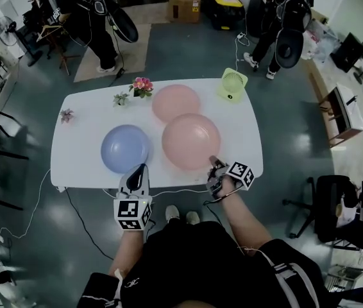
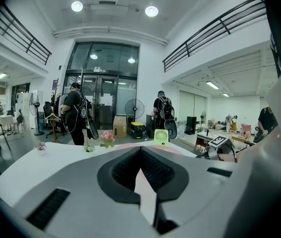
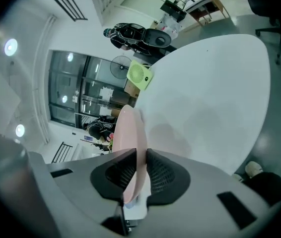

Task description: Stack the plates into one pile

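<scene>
Three plates lie on the white table (image 1: 245, 130): a blue plate (image 1: 125, 147) at the front left, a pink plate (image 1: 176, 101) at the back, and a larger-looking pink plate (image 1: 191, 141) nearer me that overlaps the back one. My right gripper (image 1: 215, 165) is shut on the near pink plate's front right rim. In the right gripper view that plate (image 3: 130, 130) runs edge-on between the pads (image 3: 160, 170), tilted off the table. My left gripper (image 1: 140, 171) hovers at the blue plate's front edge. Its jaws (image 2: 140, 150) look shut with nothing in them.
A green desk fan (image 1: 233, 83) stands at the table's back right. A pink flower pot (image 1: 142, 86) and two small plants (image 1: 67, 115) stand along the back left. People stand beyond the table, and chairs flank it (image 1: 335, 204).
</scene>
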### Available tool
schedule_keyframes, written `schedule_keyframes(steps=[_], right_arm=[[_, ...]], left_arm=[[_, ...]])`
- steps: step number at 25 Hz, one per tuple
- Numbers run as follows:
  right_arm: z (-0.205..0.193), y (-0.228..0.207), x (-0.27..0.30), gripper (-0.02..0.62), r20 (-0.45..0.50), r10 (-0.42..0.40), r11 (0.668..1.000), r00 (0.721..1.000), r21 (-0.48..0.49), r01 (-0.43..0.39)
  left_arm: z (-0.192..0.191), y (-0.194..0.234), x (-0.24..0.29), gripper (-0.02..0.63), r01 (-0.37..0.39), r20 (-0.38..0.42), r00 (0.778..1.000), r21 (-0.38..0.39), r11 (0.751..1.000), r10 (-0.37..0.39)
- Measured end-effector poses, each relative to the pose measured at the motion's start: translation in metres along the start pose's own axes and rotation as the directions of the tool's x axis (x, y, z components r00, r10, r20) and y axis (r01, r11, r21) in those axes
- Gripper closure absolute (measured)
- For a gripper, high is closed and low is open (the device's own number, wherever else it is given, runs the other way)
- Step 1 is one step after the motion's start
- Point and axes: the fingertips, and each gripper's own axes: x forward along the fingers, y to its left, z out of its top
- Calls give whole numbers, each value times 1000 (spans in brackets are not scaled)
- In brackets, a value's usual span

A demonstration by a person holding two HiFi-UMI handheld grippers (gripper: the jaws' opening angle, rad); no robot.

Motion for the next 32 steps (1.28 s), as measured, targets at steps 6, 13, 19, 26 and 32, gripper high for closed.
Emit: schedule_keyframes(steps=[6, 13, 19, 26, 32], right_arm=[[-34, 45, 31, 515, -100, 75, 996, 992, -32, -79], [-118, 102, 88, 515, -278, 109, 985, 954, -96, -141], [-191, 119, 142, 512, -382, 61, 979, 922, -158, -131], [-233, 105, 193, 511, -386, -89, 961, 918, -276, -23], [-236, 85, 198, 514, -313, -254, 827, 915, -561, 37]], left_arm=[[-3, 26, -26, 595, -88, 21, 996, -21, 996, 88], [-15, 81, -97, 595, -284, 20, 958, -79, 955, 287], [-21, 117, -156, 595, -416, 33, 906, -111, 903, 421], [-35, 147, -197, 595, -507, 17, 857, -144, 850, 514], [-25, 160, -201, 595, -504, 31, 858, -139, 853, 512]])
